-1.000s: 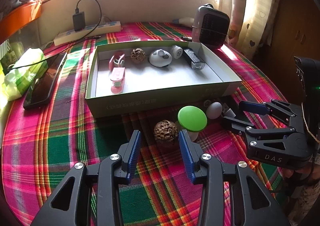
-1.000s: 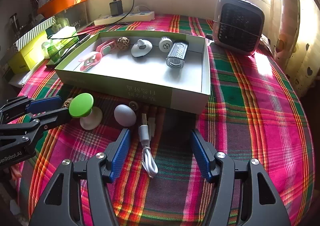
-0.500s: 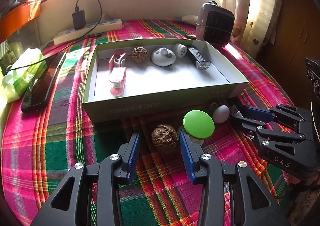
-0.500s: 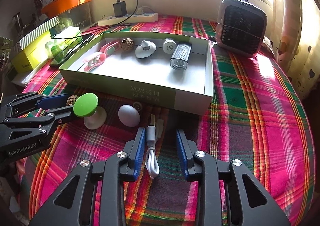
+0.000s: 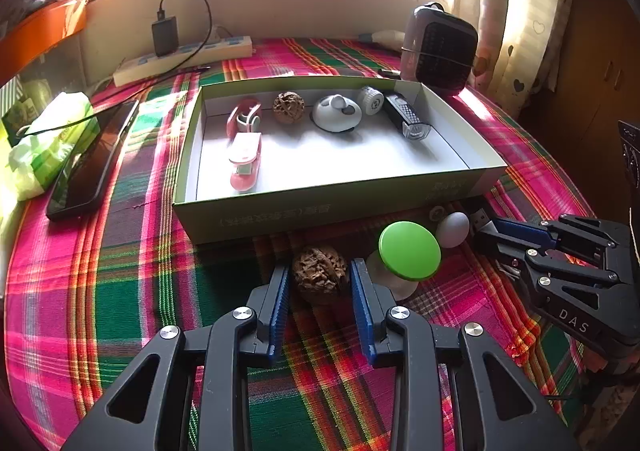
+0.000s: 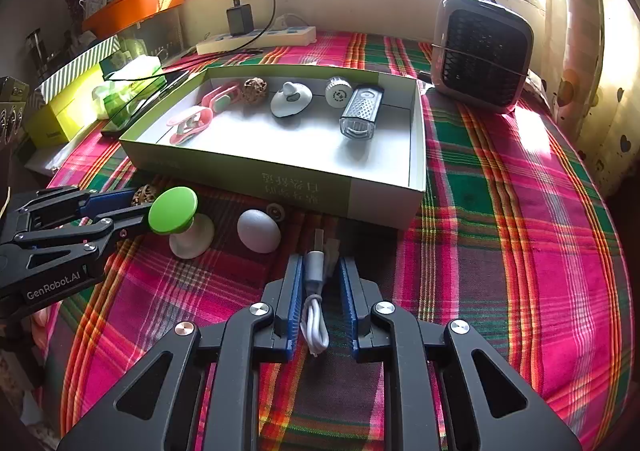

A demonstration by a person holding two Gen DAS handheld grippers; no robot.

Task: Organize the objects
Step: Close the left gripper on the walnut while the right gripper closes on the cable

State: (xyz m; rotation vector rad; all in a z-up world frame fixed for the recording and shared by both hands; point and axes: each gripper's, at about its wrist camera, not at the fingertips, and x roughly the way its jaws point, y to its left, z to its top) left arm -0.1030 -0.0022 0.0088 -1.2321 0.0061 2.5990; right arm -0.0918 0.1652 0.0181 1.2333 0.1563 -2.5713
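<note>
- The left hand-held gripper (image 5: 319, 283) has narrowed since 1 second ago; its jaws are closing around the walnut (image 5: 319, 274), which sits on the desk (image 5: 120, 291) in front of the box (image 5: 320, 207). Whether the pads already press it, I cannot tell.
- The right hand-held gripper (image 6: 320, 283) stood wide open 1 second ago; now it is closed on the white USB cable (image 6: 315, 291), just before the box.
- The green-topped knob (image 5: 409, 250) and grey egg (image 5: 452, 229) lie where they were, between the 2 grippers.
- The left gripper's fingers hide most of the walnut in the right view.
- The cable's end is hidden behind the right gripper in the left view.
</note>
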